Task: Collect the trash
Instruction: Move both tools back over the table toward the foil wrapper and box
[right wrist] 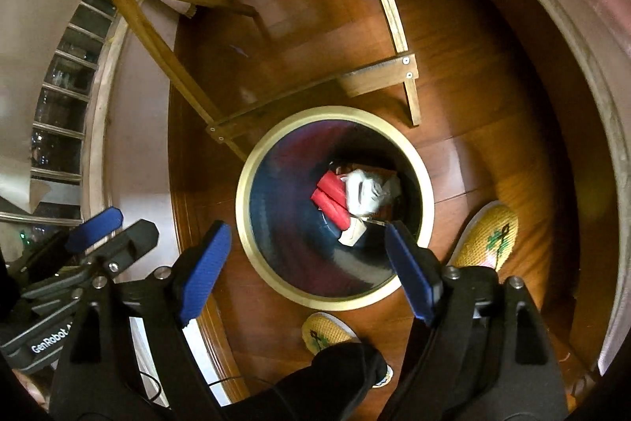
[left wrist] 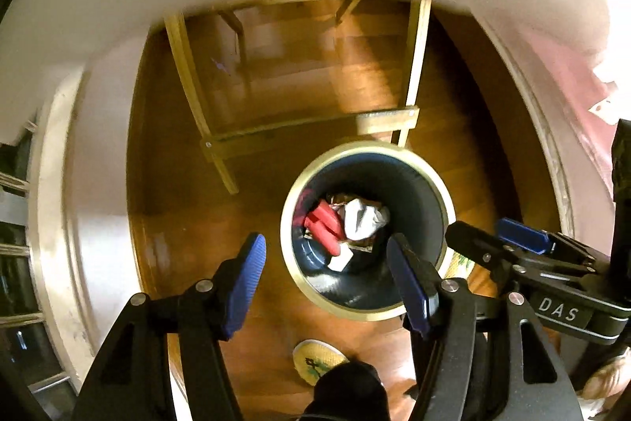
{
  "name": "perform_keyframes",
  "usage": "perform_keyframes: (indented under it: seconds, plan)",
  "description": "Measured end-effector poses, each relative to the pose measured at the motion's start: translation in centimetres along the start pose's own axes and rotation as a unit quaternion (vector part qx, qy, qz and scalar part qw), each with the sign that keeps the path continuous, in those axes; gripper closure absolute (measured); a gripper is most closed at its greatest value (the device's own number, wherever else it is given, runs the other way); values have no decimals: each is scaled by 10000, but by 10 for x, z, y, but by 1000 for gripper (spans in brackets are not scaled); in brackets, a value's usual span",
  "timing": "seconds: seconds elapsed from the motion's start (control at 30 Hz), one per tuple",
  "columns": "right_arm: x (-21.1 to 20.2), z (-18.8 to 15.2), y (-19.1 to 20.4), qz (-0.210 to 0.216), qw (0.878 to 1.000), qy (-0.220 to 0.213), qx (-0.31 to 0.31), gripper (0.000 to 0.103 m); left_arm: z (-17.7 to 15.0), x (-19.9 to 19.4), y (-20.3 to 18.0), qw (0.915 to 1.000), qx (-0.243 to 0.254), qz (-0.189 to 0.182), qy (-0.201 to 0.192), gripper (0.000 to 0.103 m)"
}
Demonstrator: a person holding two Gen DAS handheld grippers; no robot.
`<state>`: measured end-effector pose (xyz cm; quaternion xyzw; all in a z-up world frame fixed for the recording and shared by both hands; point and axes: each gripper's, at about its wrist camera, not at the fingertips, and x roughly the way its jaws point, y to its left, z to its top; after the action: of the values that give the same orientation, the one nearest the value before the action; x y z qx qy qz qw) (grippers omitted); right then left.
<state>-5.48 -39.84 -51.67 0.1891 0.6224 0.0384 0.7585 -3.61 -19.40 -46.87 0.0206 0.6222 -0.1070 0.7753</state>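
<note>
A round dark trash bin with a pale rim [left wrist: 294, 259] stands on the wooden floor below both grippers; it also shows in the right wrist view [right wrist: 244, 223]. Inside lie red wrappers [left wrist: 325, 227] [right wrist: 331, 200], crumpled white paper [left wrist: 363, 219] [right wrist: 364, 194] and other scraps. My left gripper [left wrist: 327, 279] is open and empty, above the bin's left side. My right gripper [right wrist: 307, 263] is open and empty, above the bin's near rim. The right gripper shows at the right in the left wrist view [left wrist: 493, 235], the left gripper at the lower left in the right wrist view [right wrist: 114, 227].
A wooden chair frame [left wrist: 221, 141] [right wrist: 221, 133] stands just behind the bin. The person's yellow slippers [right wrist: 489, 235] [right wrist: 323, 330] and dark trouser leg [right wrist: 335, 373] are beside the bin. A white table edge [left wrist: 98, 164] and glass-fronted cabinet [right wrist: 59, 105] lie left.
</note>
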Motion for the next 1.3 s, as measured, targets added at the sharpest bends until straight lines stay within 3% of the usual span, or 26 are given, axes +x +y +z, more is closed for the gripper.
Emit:
perform_keyframes:
  seconds: [0.37, 0.83, 1.07, 1.3]
  plan:
    - [-113, 5, 42, 175, 9992, -326, -162, 24, 20, -128, -12, 9993, 150, -18, -348, 38]
    - [-314, 21, 130, 413, 9852, -1445, -818, 24, 58, -340, -17, 9876, 219, 375, -1511, 38]
    - [-382, 33, 157, 66, 9748, -1988, -1009, 24, 76, -406, -16, 9825, 144, 118, -1853, 38]
    - [-434, 55, 163, -130, 9641, -2434, -1054, 24, 101, -440, -28, 9769, 240, -121, -2121, 38]
